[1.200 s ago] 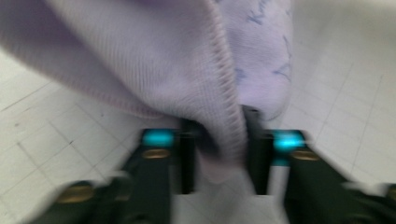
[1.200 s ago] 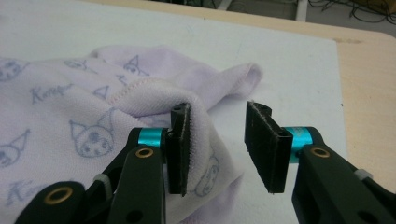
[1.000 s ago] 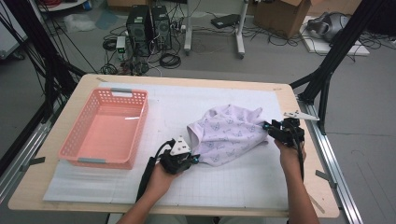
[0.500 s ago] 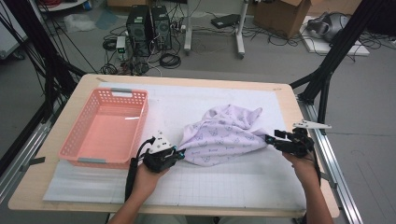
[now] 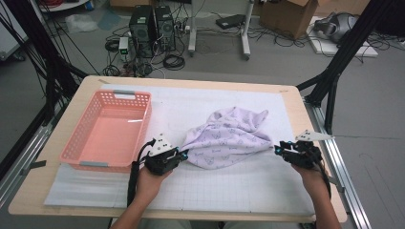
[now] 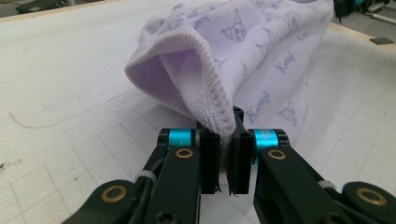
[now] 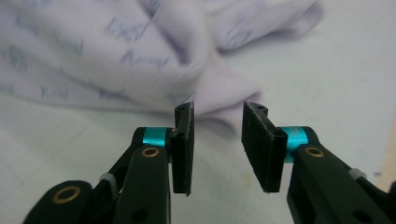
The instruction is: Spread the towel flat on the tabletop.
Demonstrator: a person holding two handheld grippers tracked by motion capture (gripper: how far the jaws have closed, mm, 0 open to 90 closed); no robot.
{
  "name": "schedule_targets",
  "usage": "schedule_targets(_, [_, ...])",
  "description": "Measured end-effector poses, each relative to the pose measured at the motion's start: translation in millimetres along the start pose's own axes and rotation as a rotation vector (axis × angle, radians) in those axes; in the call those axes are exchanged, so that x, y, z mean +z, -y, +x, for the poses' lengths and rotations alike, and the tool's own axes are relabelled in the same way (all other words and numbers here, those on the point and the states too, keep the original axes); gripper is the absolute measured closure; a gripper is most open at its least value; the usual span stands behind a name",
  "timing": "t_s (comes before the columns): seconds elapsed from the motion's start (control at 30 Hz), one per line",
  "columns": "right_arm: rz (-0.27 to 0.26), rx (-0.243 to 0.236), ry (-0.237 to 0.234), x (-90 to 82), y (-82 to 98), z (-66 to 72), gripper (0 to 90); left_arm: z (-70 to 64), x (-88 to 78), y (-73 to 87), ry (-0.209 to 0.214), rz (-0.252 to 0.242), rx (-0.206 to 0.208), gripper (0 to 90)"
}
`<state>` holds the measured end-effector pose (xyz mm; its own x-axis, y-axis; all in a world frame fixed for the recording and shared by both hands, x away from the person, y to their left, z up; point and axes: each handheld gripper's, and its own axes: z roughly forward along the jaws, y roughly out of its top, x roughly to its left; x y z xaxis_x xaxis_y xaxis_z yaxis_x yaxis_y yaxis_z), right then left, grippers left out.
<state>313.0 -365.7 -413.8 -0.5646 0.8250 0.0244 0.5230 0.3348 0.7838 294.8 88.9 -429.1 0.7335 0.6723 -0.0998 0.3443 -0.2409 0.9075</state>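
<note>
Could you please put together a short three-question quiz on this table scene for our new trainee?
1. True or false: the left gripper is clamped on the hem of the lilac cloth.
2. Which container stands to the left of the cloth? A) pink basket B) metal tray C) glass bowl
3. How do the right gripper's jaws stand relative to the cloth?

Key: 1 true. 2 A. 3 They have just been closing but stand apart, a corner of cloth just ahead, not pinched.

Print on the cloth

We read "Kuromi" repeated in grey script across the lilac cloth (image 6: 261, 56), beside small cartoon faces.
</note>
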Motion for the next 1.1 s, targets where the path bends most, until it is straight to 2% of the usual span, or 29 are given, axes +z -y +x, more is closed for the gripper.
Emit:
schedule_targets(0.03, [0.018,-0.015,-0.009,4.9,2.8,3.2,61.4,0.0,0.0,0.0,0.0,0.0,0.0,85.1])
schedule_targets(0.1, [0.051,-0.066,0.019,15.6,4.7,9.3,54.2,0.4,0.3,-0.1,-0.001,-0.001,-0.005,85.1])
schedule_targets(0.13, [0.057,-0.076,0.031,21.0,3.9,11.9,51.0,0.5,0.3,-0.2,0.0,-0.002,-0.007,85.1])
schedule_targets(0.2, [0.059,-0.088,0.046,26.0,2.0,14.0,51.0,0.3,0.0,-0.7,0.001,-0.008,-0.007,85.1])
schedule_targets(0.27, [0.05,-0.101,0.066,41.3,-5.2,18.9,53.3,-0.5,-0.7,-1.1,0.004,-0.014,-0.007,85.1])
schedule_targets(0.33, [0.11,-0.104,0.059,53.7,-6.7,21.3,58.8,-0.9,-1.4,-1.3,0.005,-0.02,-0.006,85.1])
schedule_targets(0.4, [0.114,-0.106,0.06,56.2,-6.3,21.1,60.7,-1.6,-2.4,-1.4,0.009,-0.023,-0.013,85.2])
schedule_targets(0.43, [0.116,-0.068,0.022,54.7,-5.8,19.5,73.8,-1.9,-3.8,-1.7,0.011,-0.03,-0.012,85.2])
schedule_targets(0.47, [0.123,-0.068,0.001,52.8,-5.1,20.7,87.0,-1.9,-3.8,-1.7,0.011,-0.03,-0.012,85.2])
schedule_targets(0.5, [0.132,-0.086,-0.006,50.9,-4.6,23.2,87.2,-2.1,-6.2,-2.6,0.015,-0.039,-0.013,85.2])
schedule_targets(0.57, [0.157,-0.076,-0.043,45.4,-3.3,26.4,87.7,-2.3,-7.8,-3.2,0.014,-0.044,-0.015,85.1])
schedule_targets(0.6, [0.157,-0.076,-0.043,45.4,-3.3,26.4,87.7,-2.3,-9.5,-3.8,0.014,-0.052,-0.018,85.1])
schedule_targets(0.63, [0.171,-0.091,-0.079,37.4,1.2,31.7,87.7,-1.8,-11.3,-4.4,0.016,-0.056,-0.017,85.1])
schedule_targets(0.67, [0.171,-0.091,-0.079,37.4,1.2,31.7,87.7,-1.2,-12.8,-4.7,0.016,-0.063,-0.016,85.1])
schedule_targets(0.7, [0.185,-0.107,-0.111,27.0,7.6,38.6,87.7,-0.2,-14.1,-4.6,0.015,-0.065,-0.015,85.1])
schedule_targets(0.77, [0.187,-0.117,-0.127,21.2,11.5,42.3,87.8,1.7,-15.6,-4.4,0.013,-0.068,-0.022,85.1])
schedule_targets(0.8, [0.187,-0.132,-0.152,9.2,19.7,49.6,87.8,2.1,-16.8,-4.6,0.016,-0.078,-0.032,85.1])
schedule_targets(0.83, [0.187,-0.132,-0.152,9.2,19.7,49.6,87.8,2.1,-16.8,-4.6,0.016,-0.078,-0.032,85.1])
schedule_targets(0.9, [0.153,-0.133,-0.194,-10.9,30.1,59.3,88.0,1.5,-18.2,-5.5,0.015,-0.084,-0.029,85.1])
schedule_targets(0.93, [0.153,-0.133,-0.194,-10.9,30.1,59.3,88.0,1.0,-18.7,-6.2,0.017,-0.087,-0.027,85.1])
schedule_targets(0.97, [0.126,-0.118,-0.228,-23.9,36.4,64.1,88.1,0.6,-19.7,-6.8,0.022,-0.086,-0.023,85.1])
schedule_targets(1.03, [0.094,-0.09,-0.284,-35.6,41.5,65.3,88.1,-0.9,-21.2,-8.2,0.027,-0.096,-0.025,85.0])
schedule_targets(1.07, [0.094,-0.09,-0.284,-35.6,41.5,65.3,88.1,-2.0,-22.3,-9.2,0.031,-0.102,-0.028,85.0])
schedule_targets(1.1, [0.045,-0.063,-0.332,-46.3,43.3,64.5,88.1,-2.7,-23.3,-10.7,0.038,-0.107,-0.027,85.0])
